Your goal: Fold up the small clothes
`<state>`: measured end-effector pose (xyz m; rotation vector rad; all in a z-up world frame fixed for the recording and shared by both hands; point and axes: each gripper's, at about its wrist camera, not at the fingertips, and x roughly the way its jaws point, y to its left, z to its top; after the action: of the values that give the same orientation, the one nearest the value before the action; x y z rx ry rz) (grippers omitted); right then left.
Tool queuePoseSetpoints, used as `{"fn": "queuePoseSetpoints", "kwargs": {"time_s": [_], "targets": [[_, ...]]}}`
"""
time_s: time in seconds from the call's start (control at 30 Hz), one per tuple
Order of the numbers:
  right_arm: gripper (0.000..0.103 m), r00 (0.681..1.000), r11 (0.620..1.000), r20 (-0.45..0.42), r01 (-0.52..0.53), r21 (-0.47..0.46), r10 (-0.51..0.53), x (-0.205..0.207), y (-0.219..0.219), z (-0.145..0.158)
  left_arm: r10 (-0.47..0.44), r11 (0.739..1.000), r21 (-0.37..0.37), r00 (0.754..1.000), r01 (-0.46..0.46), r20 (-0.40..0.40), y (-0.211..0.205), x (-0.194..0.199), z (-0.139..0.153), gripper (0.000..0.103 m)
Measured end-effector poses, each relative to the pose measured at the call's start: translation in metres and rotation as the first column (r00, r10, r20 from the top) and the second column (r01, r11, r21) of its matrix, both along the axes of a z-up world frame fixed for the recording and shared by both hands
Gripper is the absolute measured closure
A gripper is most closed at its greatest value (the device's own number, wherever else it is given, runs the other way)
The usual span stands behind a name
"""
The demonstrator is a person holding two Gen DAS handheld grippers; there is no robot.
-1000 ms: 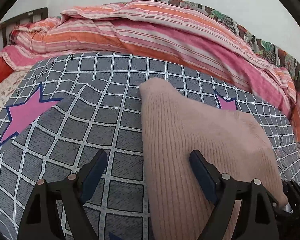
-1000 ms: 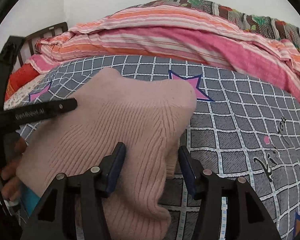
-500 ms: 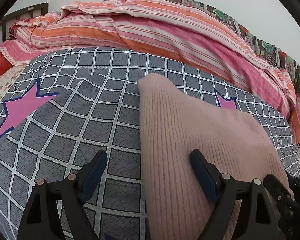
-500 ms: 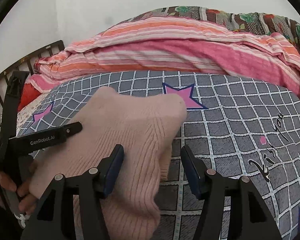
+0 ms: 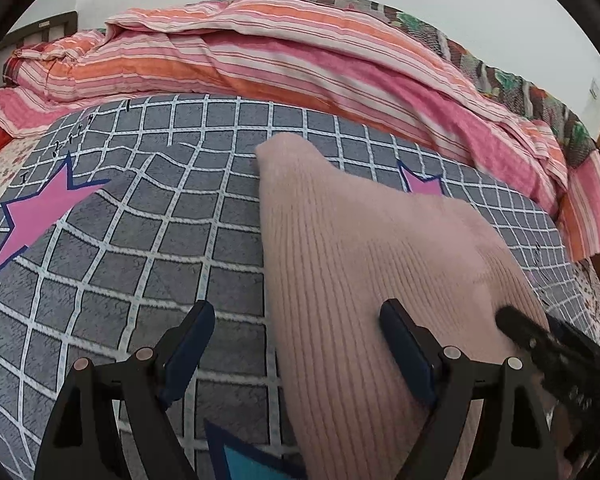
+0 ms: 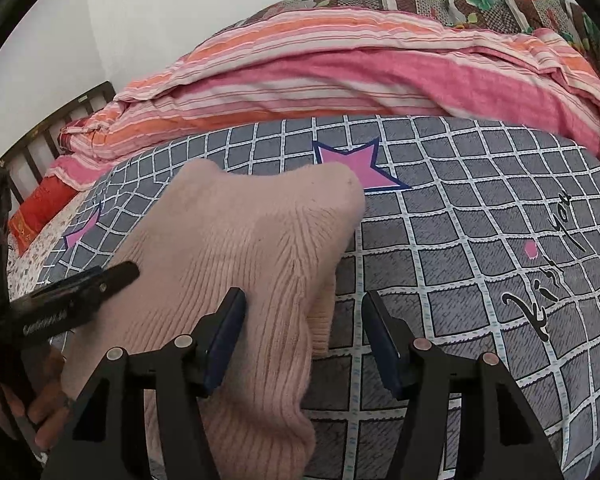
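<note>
A pink ribbed knit garment (image 5: 360, 260) lies folded on the grey checked bedsheet (image 5: 140, 240). My left gripper (image 5: 296, 312) stands wide open over the garment's near left edge, one finger above the sheet and the other above the knit. In the right wrist view the garment (image 6: 240, 240) fills the left half. My right gripper (image 6: 303, 300) is open astride its right edge; the left finger lies against the knit and the right one hangs over the bare sheet (image 6: 460, 240). Neither gripper pinches cloth. The left gripper's finger (image 6: 80, 296) shows there too, held by a hand (image 6: 40, 412).
A bunched pink and orange striped quilt (image 5: 300, 60) lies along the far side of the bed, with a floral blanket behind it. A dark wooden headboard (image 6: 40, 144) stands at the far left. Pink stars (image 6: 352, 160) and black lettering mark the sheet.
The right gripper's jaws have widened a little and its view has rolled slightly. The right gripper's tip has come further into the left wrist view. The garment has stayed in place.
</note>
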<state>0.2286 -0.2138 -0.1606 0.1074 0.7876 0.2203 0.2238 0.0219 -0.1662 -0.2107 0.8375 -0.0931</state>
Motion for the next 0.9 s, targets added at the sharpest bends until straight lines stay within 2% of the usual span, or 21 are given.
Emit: {"fn": "queuePoseSetpoints", "kwargs": {"time_s": [0.2, 0.37, 0.47, 0.7, 0.9], "targets": [[0.045, 0.999, 0.998, 0.011, 0.052, 0.044, -0.052, -0.004, -0.011, 0.007, -0.032, 0.999, -0.023, 0.999, 0.032, 0.000, 0.004, -0.008, -0.001, 0.017], [0.045, 0.998, 0.998, 0.026, 0.058, -0.027, -0.058, -0.003, -0.004, 0.003, -0.068, 0.996, -0.066, 0.998, 0.067, -0.010, 0.005, -0.012, -0.003, 0.017], [0.045, 0.996, 0.996, 0.010, 0.089, -0.025, -0.089, 0.001, -0.007, 0.000, -0.091, 0.992, -0.084, 0.996, 0.089, -0.016, 0.003, -0.016, -0.004, 0.017], [0.045, 0.989, 0.989, -0.014, 0.147, 0.024, -0.147, 0.004, -0.017, -0.005, -0.124, 0.992, -0.037, 0.992, 0.124, -0.001, -0.010, -0.023, -0.003, 0.017], [0.046, 0.987, 0.987, 0.000, 0.158, 0.030, -0.158, 0.000, -0.015, -0.005, -0.131, 0.990, -0.058, 0.991, 0.130, -0.012, -0.005, -0.021, -0.004, 0.018]]}}
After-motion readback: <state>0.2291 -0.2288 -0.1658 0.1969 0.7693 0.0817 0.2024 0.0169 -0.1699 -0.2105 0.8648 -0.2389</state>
